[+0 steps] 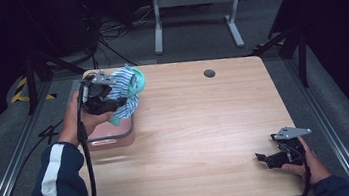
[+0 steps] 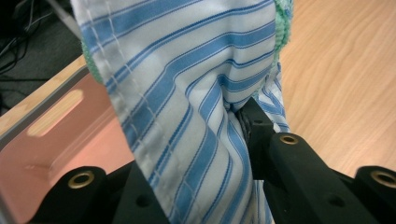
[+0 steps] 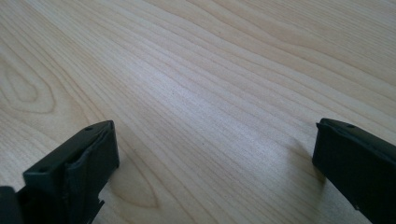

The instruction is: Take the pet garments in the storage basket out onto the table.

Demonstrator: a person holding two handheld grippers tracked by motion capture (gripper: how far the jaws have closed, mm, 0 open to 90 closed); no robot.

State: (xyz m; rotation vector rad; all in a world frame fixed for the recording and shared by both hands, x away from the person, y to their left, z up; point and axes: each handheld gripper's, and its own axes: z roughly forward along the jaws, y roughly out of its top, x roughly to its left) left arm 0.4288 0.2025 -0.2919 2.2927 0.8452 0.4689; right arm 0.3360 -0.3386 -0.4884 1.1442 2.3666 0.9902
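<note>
A blue-and-white striped cloth (image 1: 122,92) hangs bunched above the pink bin (image 1: 111,136) at the table's left side. My left gripper (image 1: 113,104) is shut on the striped cloth (image 2: 196,116), whose folds run down between the two black jaws. A green cloth (image 1: 138,79) shows behind the striped one, and its knitted green edge (image 2: 281,28) peeks out at the top. My right gripper (image 1: 269,159) rests low over the wood near the table's front right corner, open, with bare tabletop (image 3: 210,107) between its jaws.
The pink bin's wall (image 2: 56,135) with a slot handle lies under the left gripper. A round cable hole (image 1: 209,73) sits at the back of the wooden table (image 1: 206,124). Behind the table stand a white frame (image 1: 196,4) and loose cables on the floor.
</note>
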